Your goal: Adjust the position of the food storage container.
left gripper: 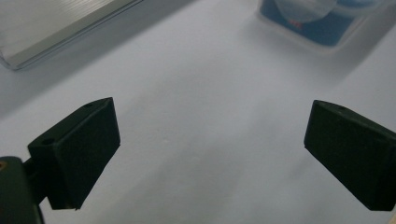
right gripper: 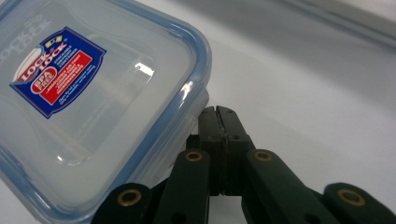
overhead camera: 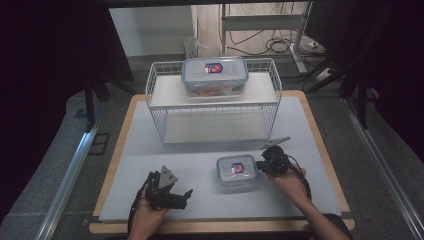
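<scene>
Clear plastic box (right gripper: 88,116), blue-rimmed lid; right tool (right gripper: 218,116) closed, tips against its side; left tool (left gripper: 210,154) wide.

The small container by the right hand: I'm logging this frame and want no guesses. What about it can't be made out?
- Contents of the small container: high view too small; in the right gripper view the frosted lid hides them.
- Contact with the right tongs: shut beside its corner; touching or apart cannot be told.
- Its far sides: cut off by the right gripper view's edges.
- In the left gripper view, only a blurred corner at the top edge.
</scene>
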`<state>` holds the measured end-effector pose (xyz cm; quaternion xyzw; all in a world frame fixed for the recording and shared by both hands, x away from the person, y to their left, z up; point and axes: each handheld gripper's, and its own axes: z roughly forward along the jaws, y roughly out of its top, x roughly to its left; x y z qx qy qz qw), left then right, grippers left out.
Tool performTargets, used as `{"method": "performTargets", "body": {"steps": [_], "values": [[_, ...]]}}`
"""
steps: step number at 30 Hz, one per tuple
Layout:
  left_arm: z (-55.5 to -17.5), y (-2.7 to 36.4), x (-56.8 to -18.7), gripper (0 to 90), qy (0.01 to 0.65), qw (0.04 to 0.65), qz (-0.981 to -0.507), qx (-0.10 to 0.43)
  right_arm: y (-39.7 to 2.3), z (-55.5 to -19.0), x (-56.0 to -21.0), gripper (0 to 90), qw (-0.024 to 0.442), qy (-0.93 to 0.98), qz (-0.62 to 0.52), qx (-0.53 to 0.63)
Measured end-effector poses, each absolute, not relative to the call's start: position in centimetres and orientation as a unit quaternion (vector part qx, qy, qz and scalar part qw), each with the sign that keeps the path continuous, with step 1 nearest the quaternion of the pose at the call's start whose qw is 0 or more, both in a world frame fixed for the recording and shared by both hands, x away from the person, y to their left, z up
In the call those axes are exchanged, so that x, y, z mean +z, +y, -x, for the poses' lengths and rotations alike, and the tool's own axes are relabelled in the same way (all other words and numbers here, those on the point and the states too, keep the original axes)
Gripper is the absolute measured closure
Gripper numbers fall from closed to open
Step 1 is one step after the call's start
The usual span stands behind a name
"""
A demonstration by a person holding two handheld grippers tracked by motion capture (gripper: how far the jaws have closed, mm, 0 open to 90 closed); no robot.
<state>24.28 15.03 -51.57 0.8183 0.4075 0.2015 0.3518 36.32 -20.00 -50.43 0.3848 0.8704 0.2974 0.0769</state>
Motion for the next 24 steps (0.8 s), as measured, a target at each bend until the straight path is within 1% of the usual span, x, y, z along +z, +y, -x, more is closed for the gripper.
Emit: {"method": "performTargets", "body": {"steps": [3,6,8,12,15,20,24], "values": [[-24.3,15.1,-51.6,3.6,0.409,0.352,-0.818,0.2,-18.5,-35.6,-50.6,89.7,0.064,0.878,-0.368,0.3],[-24.2,15.2,-51.5,3.7,0.41,0.352,-0.817,0.2,-17.5,-35.0,-50.7,89.7,0.067,0.887,-0.348,0.295],[-24.2,15.3,-51.5,3.9,0.411,0.352,-0.817,0.2,-17.7,-34.9,-50.6,89.5,0.072,0.888,-0.345,0.296],[-24.2,15.6,-51.5,4.7,0.413,0.35,-0.817,0.199,-19.7,-34.5,-50.0,85.6,0.104,0.886,-0.334,0.305],[-24.3,15.8,-51.6,4.9,0.414,0.345,-0.818,0.202,-21.3,-33.9,-49.6,78.2,0.114,0.883,-0.327,0.316],[-24.2,15.9,-51.7,4.9,0.405,0.339,-0.823,0.21,-22.8,-33.1,-49.3,59.9,0.128,0.88,-0.316,0.33],[-24.3,16.0,-51.9,4.2,0.402,0.338,-0.825,0.208,-23.2,-32.5,-49.4,43.2,0.132,0.88,-0.306,0.338]]}}
